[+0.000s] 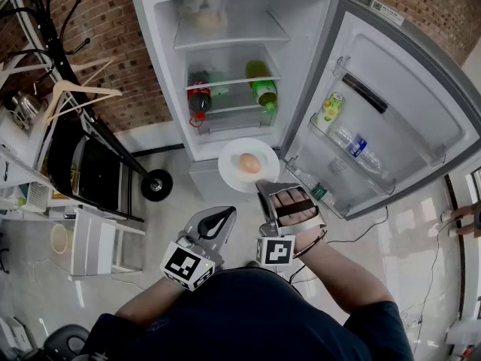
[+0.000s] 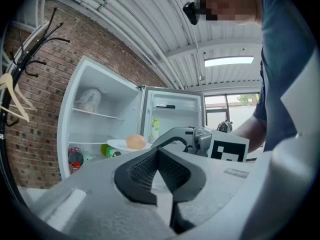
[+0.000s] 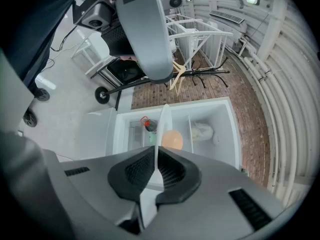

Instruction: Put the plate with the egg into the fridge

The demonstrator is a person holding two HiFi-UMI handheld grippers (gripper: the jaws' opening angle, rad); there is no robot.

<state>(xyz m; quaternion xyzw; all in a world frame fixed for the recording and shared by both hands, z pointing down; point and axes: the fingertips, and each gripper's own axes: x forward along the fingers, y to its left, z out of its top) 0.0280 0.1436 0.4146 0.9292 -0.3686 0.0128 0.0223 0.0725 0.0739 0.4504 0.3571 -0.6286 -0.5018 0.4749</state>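
Note:
A white plate [image 1: 233, 164] carrying a brown egg [image 1: 249, 163] hangs in front of the open fridge [image 1: 161, 66], below its lower shelf. My right gripper [image 1: 269, 190] is shut on the plate's near rim. In the right gripper view the plate [image 3: 163, 126] runs edge-on out from between the pads, the egg [image 3: 172, 139] beside it. My left gripper [image 1: 222, 216] hovers just left of the right one, shut and holding nothing. In the left gripper view its jaws [image 2: 159, 153] meet, and the plate [image 2: 117, 144] with the egg [image 2: 135, 141] shows beyond them.
The fridge's lower shelf holds a red-capped bottle [image 1: 199, 98] and green bottles [image 1: 263, 90]; a white bag [image 1: 209, 19] lies on the top shelf. The open door [image 1: 391, 119] at the right carries bottles. A black wheeled cart [image 1: 98, 171], hangers [image 1: 71, 92] and white racks stand at the left. A cable [image 1: 361, 235] crosses the floor.

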